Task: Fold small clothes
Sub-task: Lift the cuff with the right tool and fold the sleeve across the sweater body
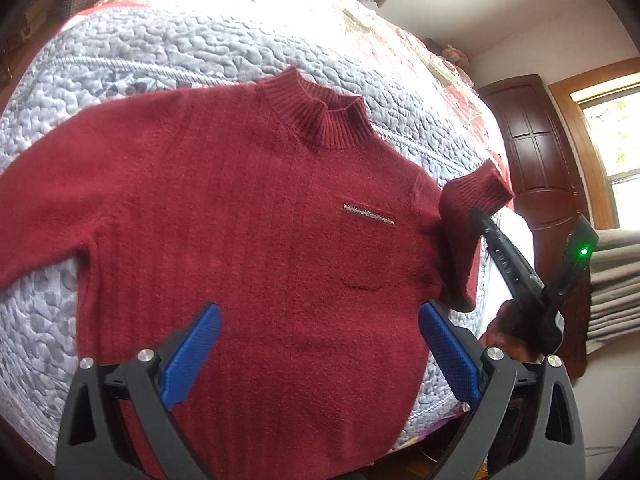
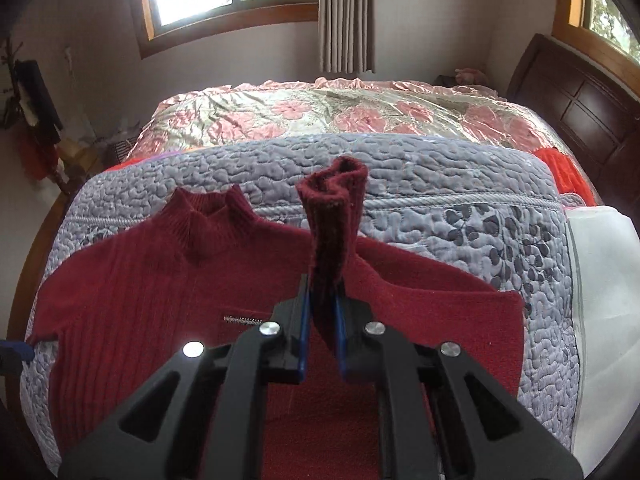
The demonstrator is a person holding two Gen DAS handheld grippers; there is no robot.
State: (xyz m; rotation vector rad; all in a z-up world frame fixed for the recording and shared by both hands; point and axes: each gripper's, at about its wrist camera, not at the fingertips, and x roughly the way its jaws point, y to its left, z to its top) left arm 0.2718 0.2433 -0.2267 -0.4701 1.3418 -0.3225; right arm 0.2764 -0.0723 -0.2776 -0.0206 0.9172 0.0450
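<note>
- The red sweater [image 1: 240, 208] lies face up and spread flat on a grey quilted blanket [image 1: 160, 52], collar [image 1: 320, 116] away from the person; its hem runs under the left tongs [image 1: 320, 344] and out of the left wrist view, so the lower edge is hidden.
- One sleeve stretches to the frame's left edge and its cuff is cut off there.
- The other sleeve [image 2: 336, 216] is lifted off the blanket; the right tongs [image 2: 322, 320] are closed on it below the cuff, which stands upright with its opening crumpled.
- The blue pads [image 2: 304, 328] are mostly covered by knit, only thin edges showing.
- The left tongs hang over the lower body of the sweater with the pads spread wide apart, holding nothing; whether they touch the fabric is hard to tell.
- A hand [image 1: 508, 340] behind the right tongs is dark and barely readable.
- A chest pocket with a metallic strip [image 1: 368, 214] shows on the sweater.
- The blanket covers the near part of a bed; beyond it lies a pink floral bedspread [image 2: 340, 116], washed out by glare in the left wrist view.
- A dark wooden headboard [image 2: 580, 100], wood-framed windows [image 2: 224, 0] and a beige curtain [image 2: 346, 16] ring the room.
</note>
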